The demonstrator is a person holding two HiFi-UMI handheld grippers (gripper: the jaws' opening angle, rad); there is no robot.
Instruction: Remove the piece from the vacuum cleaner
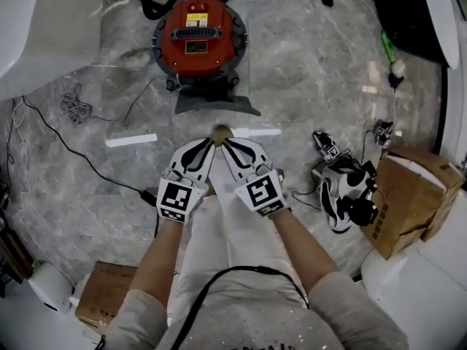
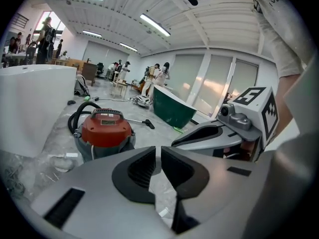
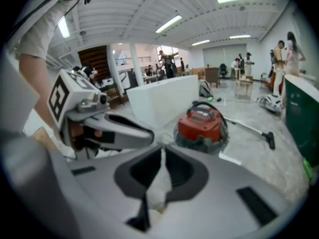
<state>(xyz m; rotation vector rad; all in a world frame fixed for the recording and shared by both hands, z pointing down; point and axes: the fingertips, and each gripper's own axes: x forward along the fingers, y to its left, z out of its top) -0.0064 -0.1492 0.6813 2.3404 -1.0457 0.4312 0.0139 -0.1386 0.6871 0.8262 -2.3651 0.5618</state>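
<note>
On the far stretch of grey marble floor [image 1: 314, 64], straight ahead of the person, the red vacuum cleaner [image 1: 195, 39] is set upright. A black hose [image 1: 157, 2] is looped at its far side, and a dark grey flared piece [image 1: 215, 102] is seen at its near side. It is well apart from both grippers.

Nearer, the left gripper [image 1: 211, 144] and the right gripper [image 1: 225, 144] are held side by side above the person's light trousers [image 1: 233, 232], with their tips angled toward each other and almost meeting. The left gripper's jaws are drawn together to a thin slit, and nothing is gripped between them. The right gripper's jaws are pressed tip to tip and likewise hold nothing.

To the left, a strip of white tape [image 1: 131, 140] is stuck to the floor and a black cable [image 1: 73, 152] is trailed across it. To the right, a spare black-and-white gripper [image 1: 346, 195] is laid beside a cardboard box [image 1: 408, 195]. A second cardboard box [image 1: 109, 294] is seen near left. A large white tub [image 1: 44, 28] is placed far left of the vacuum cleaner, a green tub [image 2: 172, 111] stands beyond it, and people [image 2: 154, 76] can be made out further off.
</note>
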